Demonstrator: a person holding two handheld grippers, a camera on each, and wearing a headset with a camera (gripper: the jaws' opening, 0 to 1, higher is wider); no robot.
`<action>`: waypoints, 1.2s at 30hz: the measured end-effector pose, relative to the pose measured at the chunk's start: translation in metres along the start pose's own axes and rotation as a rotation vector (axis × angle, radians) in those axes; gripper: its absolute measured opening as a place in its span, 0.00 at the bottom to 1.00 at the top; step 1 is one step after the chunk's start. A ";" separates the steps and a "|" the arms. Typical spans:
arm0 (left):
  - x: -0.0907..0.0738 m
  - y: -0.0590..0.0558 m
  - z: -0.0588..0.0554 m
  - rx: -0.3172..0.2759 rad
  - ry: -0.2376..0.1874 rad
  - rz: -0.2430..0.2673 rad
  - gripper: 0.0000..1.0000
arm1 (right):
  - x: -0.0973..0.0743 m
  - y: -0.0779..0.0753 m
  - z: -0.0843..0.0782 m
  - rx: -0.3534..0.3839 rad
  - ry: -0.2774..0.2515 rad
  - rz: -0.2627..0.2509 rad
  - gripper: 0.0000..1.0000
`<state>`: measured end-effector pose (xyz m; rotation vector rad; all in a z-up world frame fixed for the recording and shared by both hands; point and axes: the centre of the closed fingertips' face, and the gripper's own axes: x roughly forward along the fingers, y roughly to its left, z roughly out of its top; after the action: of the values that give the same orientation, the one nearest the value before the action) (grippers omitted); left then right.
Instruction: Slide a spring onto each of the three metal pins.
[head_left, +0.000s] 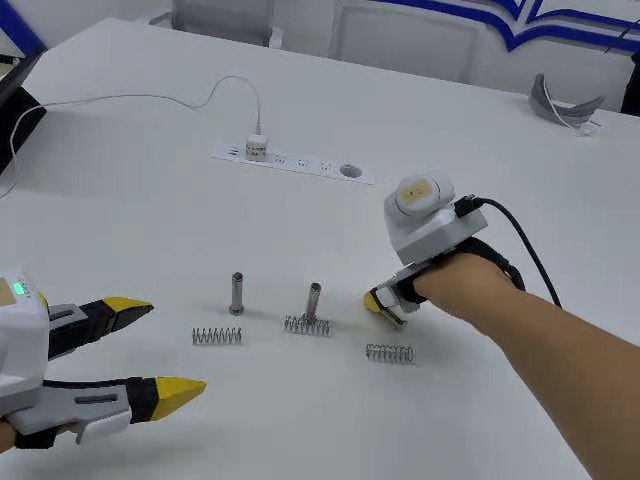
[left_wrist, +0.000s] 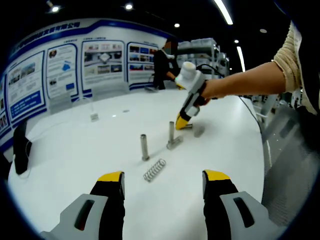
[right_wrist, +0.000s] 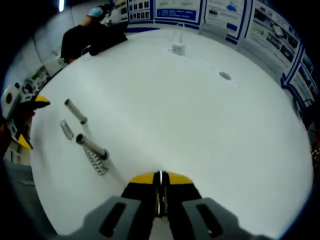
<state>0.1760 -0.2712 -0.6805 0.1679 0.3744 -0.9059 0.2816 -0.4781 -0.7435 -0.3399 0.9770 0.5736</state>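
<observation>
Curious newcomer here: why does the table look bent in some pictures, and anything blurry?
Left gripper view: fisheye curves the white tabletop; ceiling lights glare. Right gripper view: same curving, yellow-tipped right gripper soft. Head view: undistorted, evenly lit, faint shadows by grey metal pins.

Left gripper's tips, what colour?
Yellow; the left gripper shows them best in the left gripper view.
</observation>
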 end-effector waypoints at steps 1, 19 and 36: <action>0.000 0.000 0.003 0.000 -0.006 0.002 0.64 | 0.000 -0.001 0.001 0.036 -0.016 0.008 0.09; -0.008 0.001 0.016 0.008 -0.041 0.025 0.63 | -0.040 0.008 0.011 0.047 -0.144 -0.007 0.09; -0.016 -0.002 0.024 0.029 -0.054 0.030 0.63 | -0.058 0.009 0.001 0.057 -0.205 -0.028 0.09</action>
<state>0.1717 -0.2681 -0.6519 0.1754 0.3081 -0.8845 0.2521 -0.4875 -0.6937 -0.2386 0.7888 0.5430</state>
